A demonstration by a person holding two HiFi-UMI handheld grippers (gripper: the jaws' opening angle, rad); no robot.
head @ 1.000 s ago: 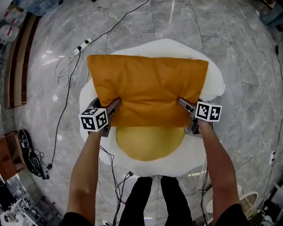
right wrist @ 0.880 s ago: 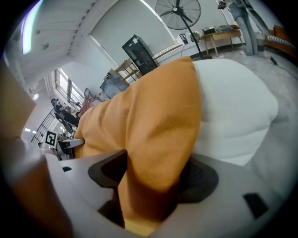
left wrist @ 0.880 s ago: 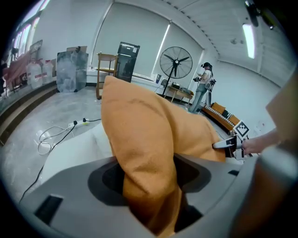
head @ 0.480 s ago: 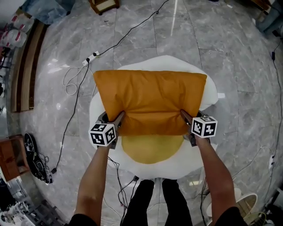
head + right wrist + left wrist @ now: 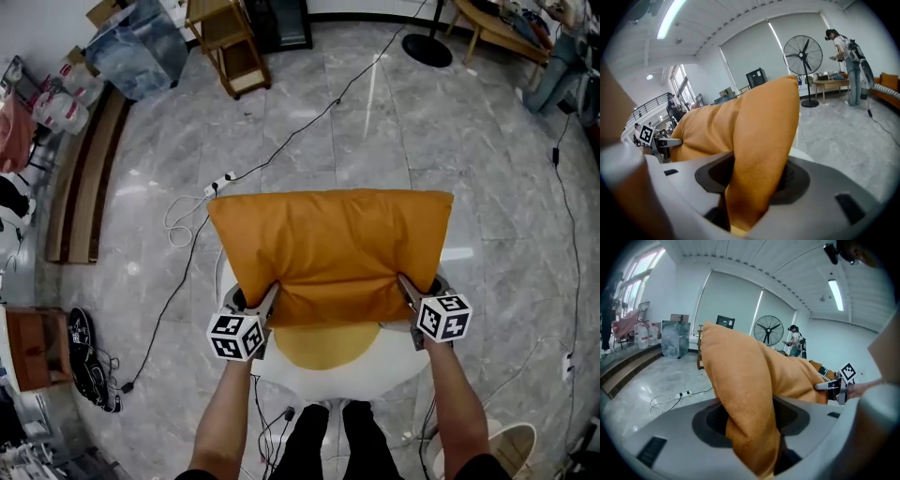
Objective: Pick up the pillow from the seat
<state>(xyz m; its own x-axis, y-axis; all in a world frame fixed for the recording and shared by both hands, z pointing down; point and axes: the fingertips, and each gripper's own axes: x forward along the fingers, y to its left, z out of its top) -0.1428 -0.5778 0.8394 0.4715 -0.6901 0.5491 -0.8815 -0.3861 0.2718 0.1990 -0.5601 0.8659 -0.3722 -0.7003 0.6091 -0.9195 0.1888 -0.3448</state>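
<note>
An orange pillow (image 5: 330, 251) hangs in the air above the egg-shaped seat (image 5: 323, 361), white with a yellow middle. My left gripper (image 5: 265, 302) is shut on the pillow's near left corner, and my right gripper (image 5: 406, 289) is shut on the near right corner. In the left gripper view the orange fabric (image 5: 745, 399) is pinched between the jaws, with the right gripper (image 5: 833, 385) beyond it. The right gripper view shows the same fold of pillow (image 5: 761, 154) clamped, and the left gripper (image 5: 658, 142) at the far side.
A white power strip (image 5: 221, 183) with cables lies on the marble floor left of the seat. A wooden stool (image 5: 230, 42) and a blue bag (image 5: 136, 47) stand far left. A floor fan (image 5: 803, 56) and a person (image 5: 846, 61) are beyond the pillow. Cables run under the seat.
Both grippers have closed on the pillow's near corners and lifted it off the seat. The head view has tilted up, so more of the room shows.
</note>
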